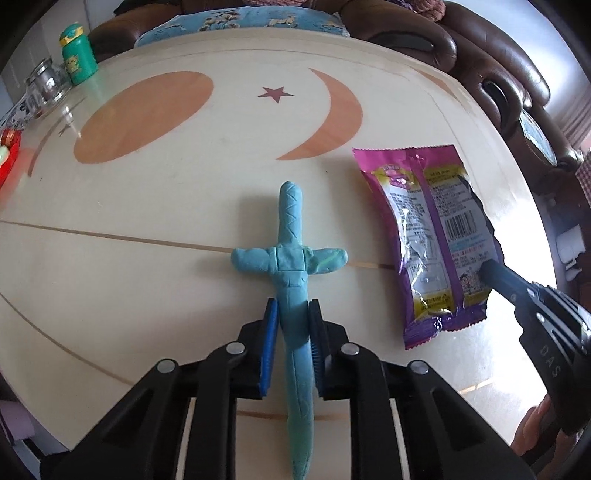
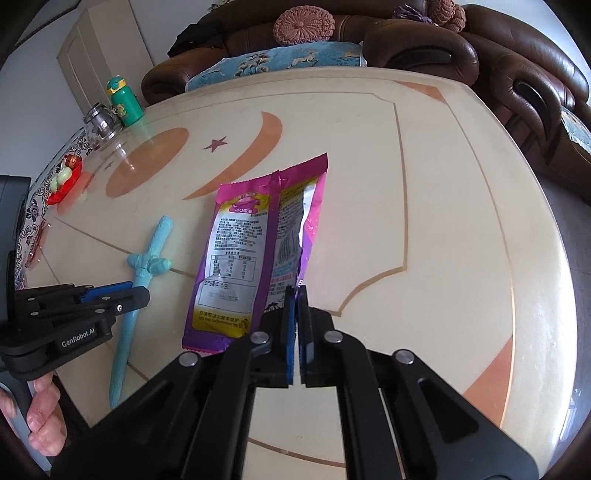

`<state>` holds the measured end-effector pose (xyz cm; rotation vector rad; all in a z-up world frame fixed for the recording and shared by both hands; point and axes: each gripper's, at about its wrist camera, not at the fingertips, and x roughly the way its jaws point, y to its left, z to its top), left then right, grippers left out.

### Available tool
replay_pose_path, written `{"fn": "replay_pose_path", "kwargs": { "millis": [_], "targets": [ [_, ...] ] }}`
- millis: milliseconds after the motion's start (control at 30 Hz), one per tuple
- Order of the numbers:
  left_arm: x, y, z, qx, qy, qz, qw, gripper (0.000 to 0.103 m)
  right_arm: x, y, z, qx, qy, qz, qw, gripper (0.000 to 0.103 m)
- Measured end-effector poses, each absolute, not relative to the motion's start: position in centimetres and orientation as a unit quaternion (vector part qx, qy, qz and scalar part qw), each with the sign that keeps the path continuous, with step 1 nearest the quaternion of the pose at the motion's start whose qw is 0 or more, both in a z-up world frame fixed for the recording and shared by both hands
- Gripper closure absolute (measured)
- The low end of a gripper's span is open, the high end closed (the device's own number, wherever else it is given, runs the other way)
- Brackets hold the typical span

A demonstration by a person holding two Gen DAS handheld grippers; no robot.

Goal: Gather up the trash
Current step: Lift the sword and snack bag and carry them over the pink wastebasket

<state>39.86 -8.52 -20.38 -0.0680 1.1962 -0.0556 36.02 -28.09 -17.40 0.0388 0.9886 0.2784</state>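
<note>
1. Both sets of jaws were closed on something. The left gripper [image 1: 293, 314] had its blue pads pressed against the blade of a light blue clay sword [image 1: 291, 258], just below the crossguard.
2. The right gripper [image 2: 296, 291] was clamped nearly flat on the near right edge of a purple snack wrapper [image 2: 251, 258], with only the thin foil between its pads.
3. The sword lay flat on the cream table [image 2: 443, 221], its handle pointing away from the left wrist camera and its tip running back under the gripper toward the table's near edge.
4. The wrapper lay just beside the sword on its right, apart from it, printed back side up with a barcode and small text showing; its torn edge faced the right gripper.
5. A hand [image 2: 42, 417] gripped the left gripper's handle at the lower left of the right wrist view.
6. Farther out, the tabletop carried an orange oval, a small star [image 1: 275, 94] and a crescent as inlays.
7. At the far left edge stood a green bottle [image 1: 75, 59] and a glass jar [image 1: 44, 83], with a red dish [image 2: 64, 181] nearer along that edge.
8. Beyond the table sat a brown leather sofa [image 2: 517, 55] with a blue patterned cloth [image 1: 240, 20] over its seat.
</note>
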Motion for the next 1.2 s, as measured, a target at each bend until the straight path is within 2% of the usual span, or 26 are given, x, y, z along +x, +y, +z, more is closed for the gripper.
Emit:
{"fn": "replay_pose_path", "kwargs": {
  "millis": [333,800,1200],
  "targets": [
    [38.8,-7.6,-18.3,-0.021,0.537,-0.028,0.843,0.086,35.1,-27.9,-15.8,0.013,0.451,0.133,0.882,0.1],
    [36.4,-5.0,-14.7,-0.017,0.51,-0.035,0.859,0.086,30.8,-25.3,-10.6,-0.004,0.402,0.135,0.905,0.1],
    [29.5,-3.2,-9.1,-0.008,0.469,-0.051,0.882,0.086,23.1,-22.7,-4.6,-0.026,0.355,0.135,0.925,0.1]
  ]
}}
